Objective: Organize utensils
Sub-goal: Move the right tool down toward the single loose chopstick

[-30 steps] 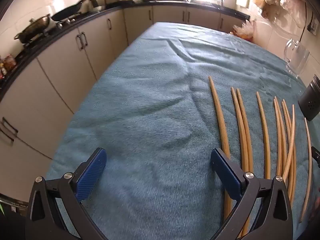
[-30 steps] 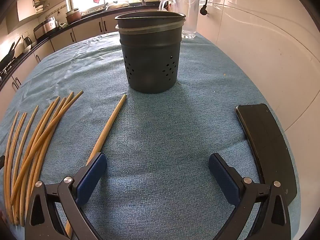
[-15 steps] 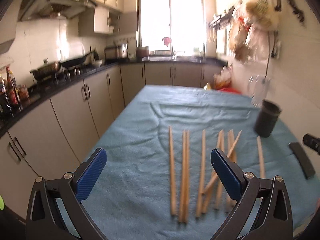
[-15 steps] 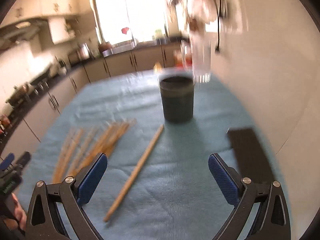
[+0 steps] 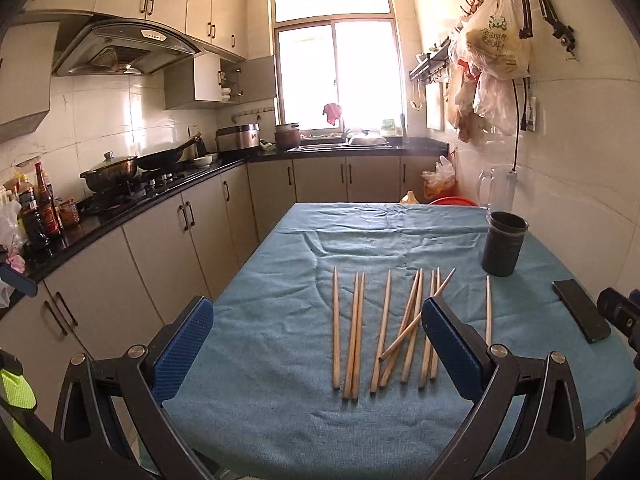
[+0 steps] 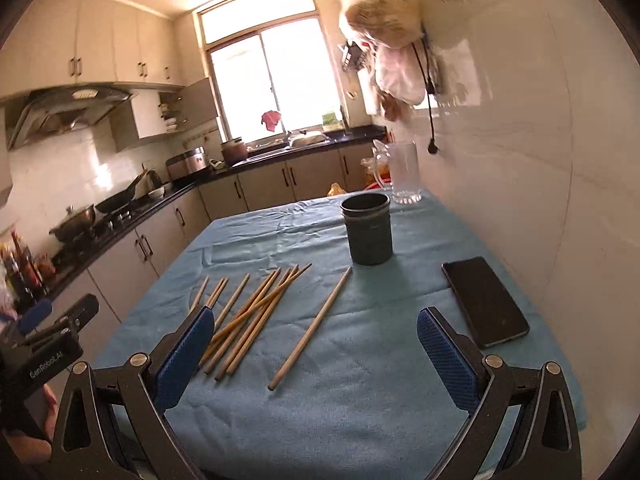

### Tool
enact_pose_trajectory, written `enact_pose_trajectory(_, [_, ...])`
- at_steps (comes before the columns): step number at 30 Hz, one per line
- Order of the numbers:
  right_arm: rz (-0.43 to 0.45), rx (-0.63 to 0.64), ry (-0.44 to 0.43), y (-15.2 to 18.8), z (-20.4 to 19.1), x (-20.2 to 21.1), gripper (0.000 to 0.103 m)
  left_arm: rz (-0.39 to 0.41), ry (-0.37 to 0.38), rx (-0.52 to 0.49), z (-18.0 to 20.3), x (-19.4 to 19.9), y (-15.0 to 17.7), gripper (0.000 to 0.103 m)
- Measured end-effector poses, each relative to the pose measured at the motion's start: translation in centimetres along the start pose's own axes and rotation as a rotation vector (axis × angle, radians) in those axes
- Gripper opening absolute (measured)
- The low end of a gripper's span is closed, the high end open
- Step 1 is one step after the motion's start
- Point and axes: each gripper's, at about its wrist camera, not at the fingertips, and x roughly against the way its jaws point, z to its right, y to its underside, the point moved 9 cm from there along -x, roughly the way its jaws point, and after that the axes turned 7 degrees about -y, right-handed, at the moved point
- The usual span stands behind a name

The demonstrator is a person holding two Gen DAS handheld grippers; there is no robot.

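Several wooden chopsticks (image 5: 384,328) lie side by side on the blue cloth of the table (image 5: 280,320); they also show in the right wrist view (image 6: 256,312). One chopstick (image 6: 312,328) lies apart, nearer the dark perforated holder cup (image 6: 370,230), which stands upright at the back right and also shows in the left wrist view (image 5: 503,244). My left gripper (image 5: 318,344) is open and empty, held above the table's near edge. My right gripper (image 6: 316,354) is open and empty, also raised near the front edge.
A black phone (image 6: 484,300) lies at the table's right side by the tiled wall. A glass pitcher (image 6: 402,172) stands behind the cup. Kitchen cabinets and a stove counter (image 5: 132,200) run along the left. Bags hang on the right wall (image 5: 492,40).
Both grippers have pulled back and up from close over the cloth, so the whole table and kitchen are in view. Both stay open. The chopsticks and cup have not moved.
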Motion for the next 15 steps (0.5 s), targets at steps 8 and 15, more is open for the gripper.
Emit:
enact_pose_trajectory(8, [-0.082,0.013,-0.027,1.6,-0.6,-1.8,0.103,-0.064,0.012,-0.003,0.1,-1.6,1.5,0.103])
enact_pose_trajectory(15, [-0.104,0.027,-0.038,2.1,-1.2,-2.1,0.103,-0.07,0.01,-0.008,0.1,-1.6,1.8,0.103])
